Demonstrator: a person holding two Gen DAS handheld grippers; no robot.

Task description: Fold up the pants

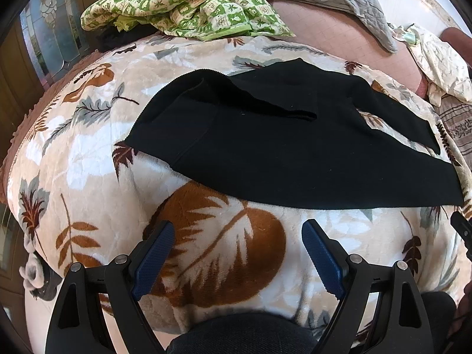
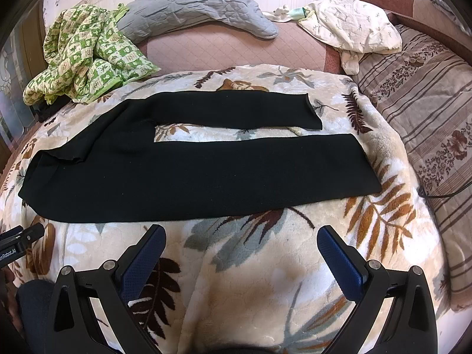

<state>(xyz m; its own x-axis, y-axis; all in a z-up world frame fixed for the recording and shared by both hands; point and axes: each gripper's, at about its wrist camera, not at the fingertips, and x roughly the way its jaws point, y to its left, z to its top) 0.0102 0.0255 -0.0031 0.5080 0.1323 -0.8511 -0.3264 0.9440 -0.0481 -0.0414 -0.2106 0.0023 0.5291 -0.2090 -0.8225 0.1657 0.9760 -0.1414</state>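
Black pants [image 2: 188, 174] lie spread flat on a cream leaf-patterned blanket [image 2: 265, 265], waistband to the left, both legs running right with a gap between them. In the left wrist view the pants [image 1: 280, 153] show their waist end, slightly rumpled. My left gripper [image 1: 237, 236] hovers open over the blanket just short of the pants' near edge, nothing between its blue pads. My right gripper [image 2: 240, 240] also stands open, near the near leg's edge, holding nothing. The left gripper's side [image 2: 17, 242] shows at the right view's left edge.
A green checked quilt [image 2: 85, 56] is bunched at the back left. A grey quilted cover [image 2: 194, 8] and a white floral cloth [image 2: 351, 26] lie at the back. A striped brown pillow [image 2: 427, 112] sits to the right. Wooden furniture [image 1: 17, 67] borders the bed's left side.
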